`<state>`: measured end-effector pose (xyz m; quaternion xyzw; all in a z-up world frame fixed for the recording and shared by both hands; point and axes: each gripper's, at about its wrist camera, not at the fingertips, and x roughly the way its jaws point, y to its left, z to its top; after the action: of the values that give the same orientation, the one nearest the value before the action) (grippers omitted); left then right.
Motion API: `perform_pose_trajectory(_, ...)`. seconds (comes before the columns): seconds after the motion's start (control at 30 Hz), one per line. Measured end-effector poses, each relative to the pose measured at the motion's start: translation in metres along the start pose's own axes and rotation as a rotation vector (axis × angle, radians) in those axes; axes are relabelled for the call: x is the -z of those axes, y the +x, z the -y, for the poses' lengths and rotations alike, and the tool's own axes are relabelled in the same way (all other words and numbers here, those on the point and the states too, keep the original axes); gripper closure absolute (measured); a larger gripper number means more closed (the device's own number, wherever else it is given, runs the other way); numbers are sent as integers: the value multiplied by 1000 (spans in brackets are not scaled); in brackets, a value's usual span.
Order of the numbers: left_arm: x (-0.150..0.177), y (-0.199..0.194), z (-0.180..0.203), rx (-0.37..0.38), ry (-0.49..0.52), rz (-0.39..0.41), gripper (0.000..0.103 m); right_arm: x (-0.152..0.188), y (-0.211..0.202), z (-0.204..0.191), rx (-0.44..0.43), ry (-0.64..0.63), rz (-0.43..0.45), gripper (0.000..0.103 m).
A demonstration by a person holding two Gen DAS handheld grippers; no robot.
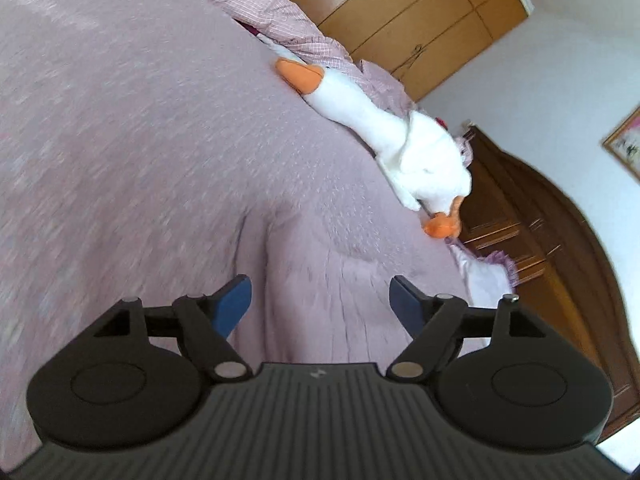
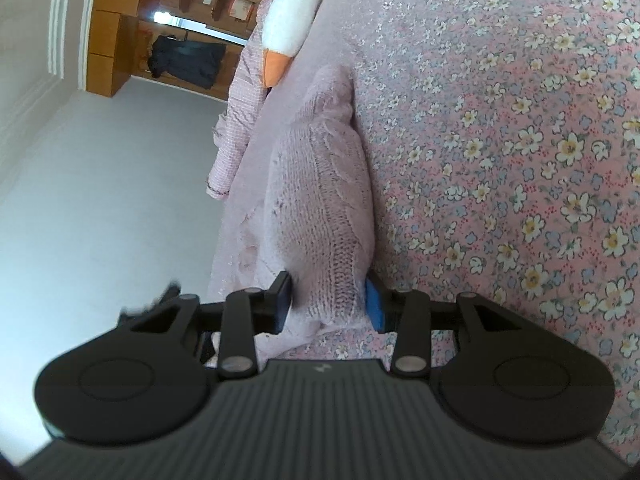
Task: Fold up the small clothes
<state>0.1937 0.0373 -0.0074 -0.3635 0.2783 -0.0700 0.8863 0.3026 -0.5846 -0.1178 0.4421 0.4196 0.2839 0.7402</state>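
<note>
My right gripper (image 2: 329, 305) is clamped on a fold of the pink knit sweater (image 2: 320, 200), which stretches straight ahead of it over the floral bed (image 2: 520, 140). My left gripper (image 1: 320, 304) is spread wide and holds nothing; beyond it lies a plush goose (image 1: 400, 140).

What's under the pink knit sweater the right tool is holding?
The floral bedsheet lies beside and beneath the pink knit sweater, which the right tool grips by a fold. Anything beneath the bunched sweater is covered.
</note>
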Motion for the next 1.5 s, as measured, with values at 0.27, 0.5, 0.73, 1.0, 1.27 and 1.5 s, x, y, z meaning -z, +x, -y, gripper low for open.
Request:
perform_pose_trajectory(0.27, -28, 83, 17, -110, 118, -131, 67, -8, 5, 9, -36, 76, -30, 61)
perform_pose_trajectory(0.5, -35, 86, 10, -143, 163, -58, 89, -11, 7, 13, -47, 111, -36, 61)
perform_pose_trajectory(0.73, -30, 58, 15, -153, 175, 25, 88, -9, 5, 6, -25, 83, -38, 61)
perform_pose_trajectory(1.0, 24, 10, 62, -87, 362, -30, 88, -1, -49, -74, 144, -420, 103, 61)
perform_pose_trajectory(1.27, 69, 37, 55, -147, 490, -104, 88, 9, 7, -102, 124, -658, 187, 77)
perform_pose_trajectory(1.5, 63, 50, 31, -141, 494, -123, 93, 7, 37, -69, 239, -644, 175, 94)
